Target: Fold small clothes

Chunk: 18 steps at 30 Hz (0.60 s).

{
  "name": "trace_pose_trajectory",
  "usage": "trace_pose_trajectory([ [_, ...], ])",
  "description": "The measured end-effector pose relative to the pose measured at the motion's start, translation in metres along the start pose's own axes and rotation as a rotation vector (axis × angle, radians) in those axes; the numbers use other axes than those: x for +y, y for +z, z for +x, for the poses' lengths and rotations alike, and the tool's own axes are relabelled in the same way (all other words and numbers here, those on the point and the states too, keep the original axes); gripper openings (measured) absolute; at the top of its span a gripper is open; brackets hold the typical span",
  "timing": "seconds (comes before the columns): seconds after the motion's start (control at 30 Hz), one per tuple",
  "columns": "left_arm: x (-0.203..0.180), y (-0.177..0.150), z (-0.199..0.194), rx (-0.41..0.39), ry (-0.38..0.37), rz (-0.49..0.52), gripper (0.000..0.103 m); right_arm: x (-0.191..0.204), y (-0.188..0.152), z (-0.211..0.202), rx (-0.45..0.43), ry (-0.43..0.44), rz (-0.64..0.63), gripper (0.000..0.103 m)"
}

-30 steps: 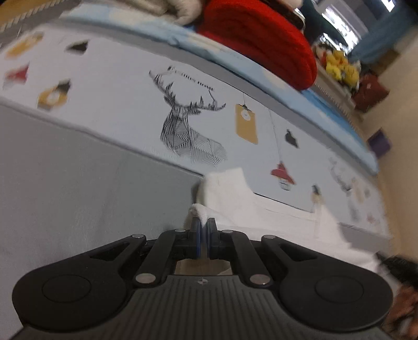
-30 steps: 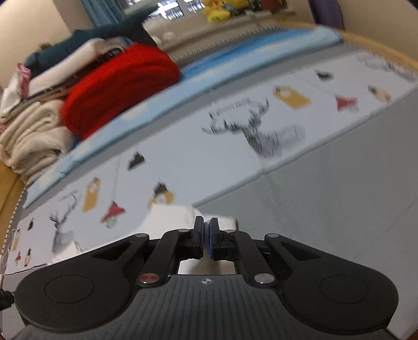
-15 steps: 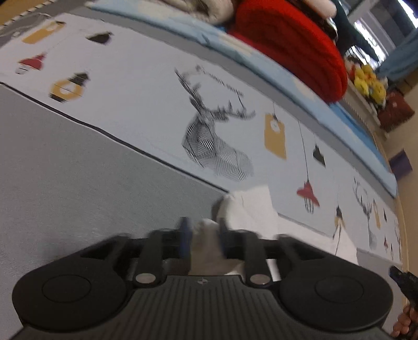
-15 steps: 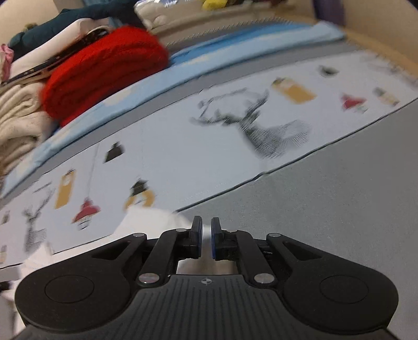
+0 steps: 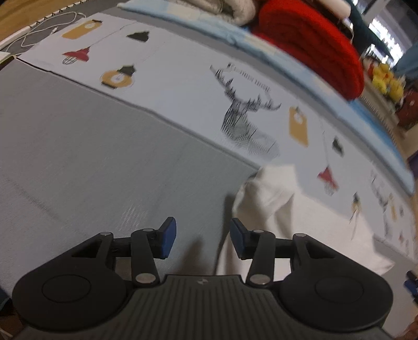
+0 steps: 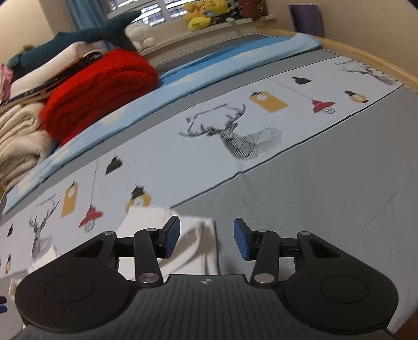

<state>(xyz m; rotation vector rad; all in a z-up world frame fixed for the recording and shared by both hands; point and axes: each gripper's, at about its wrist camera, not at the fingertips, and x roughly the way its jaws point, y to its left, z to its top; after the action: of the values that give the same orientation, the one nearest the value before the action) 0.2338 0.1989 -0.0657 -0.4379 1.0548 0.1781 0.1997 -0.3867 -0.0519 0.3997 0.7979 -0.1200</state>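
Observation:
A small white garment [image 5: 271, 198] lies on the grey part of the printed bedspread [image 5: 78, 162]. In the left wrist view my left gripper [image 5: 201, 242] hovers over the garment's left edge; its jaws are opening and nothing sits between the blue pads [image 5: 168, 236]. The cloth lies under and behind the right pad. In the right wrist view the same white garment [image 6: 193, 240] lies below my right gripper [image 6: 207, 240], whose jaws are also opening. The cloth's edge shows in the gap, and the pads [image 6: 241, 242] do not press on it.
A folded red knit blanket [image 6: 99, 89] and a pile of cream and dark clothes [image 6: 18, 136] lie at the far side of the bed, on a light blue sheet [image 6: 235, 57]. Plush toys [image 6: 206, 13] line the windowsill. A white cable [image 5: 44, 28] lies at the far left.
Both grippers were shut on the white garment's edge a second ago. Both have since opened and let the cloth drop onto the bed. The left gripper has shifted left off the cloth.

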Motion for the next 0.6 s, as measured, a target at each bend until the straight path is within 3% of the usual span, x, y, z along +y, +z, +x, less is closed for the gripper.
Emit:
trace_pose_trajectory([
  [0.3, -0.008, -0.008, 0.014, 0.114, -0.014, 0.103, 0.060, 0.016, -0.015, -0.002, 0.063, -0.038, -0.186, 0.047],
  [0.6, -0.025, -0.010, 0.032, 0.090, -0.027, 0.187, 0.060, 0.026, -0.029, 0.033, 0.187, -0.061, -0.288, 0.047],
])
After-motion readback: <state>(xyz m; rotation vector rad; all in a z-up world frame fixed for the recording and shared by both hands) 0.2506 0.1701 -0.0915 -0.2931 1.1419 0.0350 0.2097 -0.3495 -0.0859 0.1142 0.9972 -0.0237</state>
